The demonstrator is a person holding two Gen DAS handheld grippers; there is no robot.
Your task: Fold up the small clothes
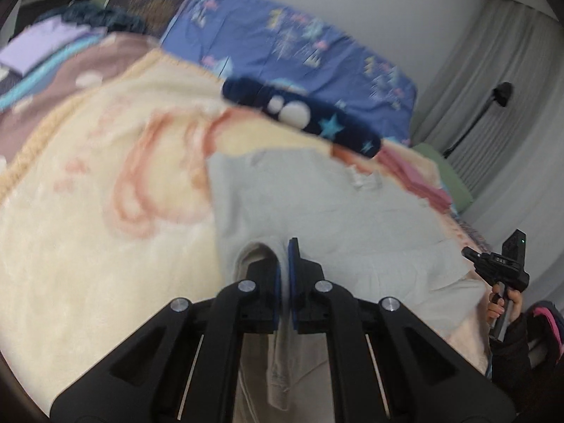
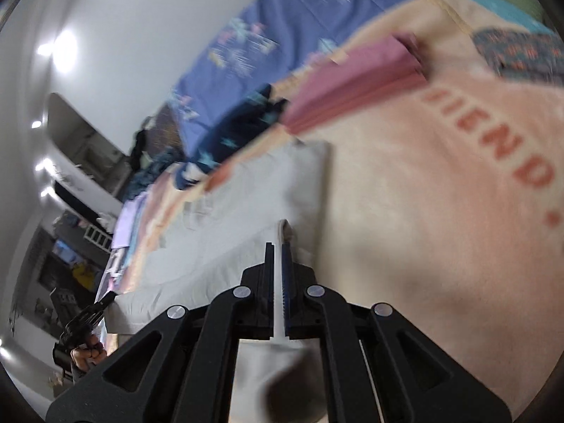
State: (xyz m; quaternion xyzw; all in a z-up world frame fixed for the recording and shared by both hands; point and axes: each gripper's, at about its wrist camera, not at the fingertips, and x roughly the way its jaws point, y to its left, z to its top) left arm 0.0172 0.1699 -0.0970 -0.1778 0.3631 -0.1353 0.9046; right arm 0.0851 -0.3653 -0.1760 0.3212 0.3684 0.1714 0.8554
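Left wrist view puts us closest to the work: our left gripper [image 1: 284, 264] has its fingers [image 1: 293, 252] pinched on a fold of the pale grey garment [image 1: 317, 204], with cloth bunched up between the blue pads and hanging under them. In the right wrist view our right gripper [image 2: 278, 261] is pinched just as tightly on the garment's hem [image 2: 286, 227], a thin white strip running between its fingers. So we hold two points of one edge, and we judge the step in hand to be carrying that edge over the rest of the garment to make a fold.

The garment lies on the cream blanket [image 1: 88, 229] on the bed, most of it spread flat beyond our fingers. To do this well, we should keep the held edge taut between both grippers so it lands straight, lower both ends together, and line them up with the far edge of the garment before letting go. Both frames are blurred, so slowing down near the blanket would help us place it squarely. We should watch that the loose bunch under the left fingers does not tuck beneath the fold.

Just past the garment lies a navy starred piece [image 1: 306, 116], with a folded pink stack [image 2: 352, 81] beside it. Farther still behind the garment is the blue pillow [image 1: 282, 38].
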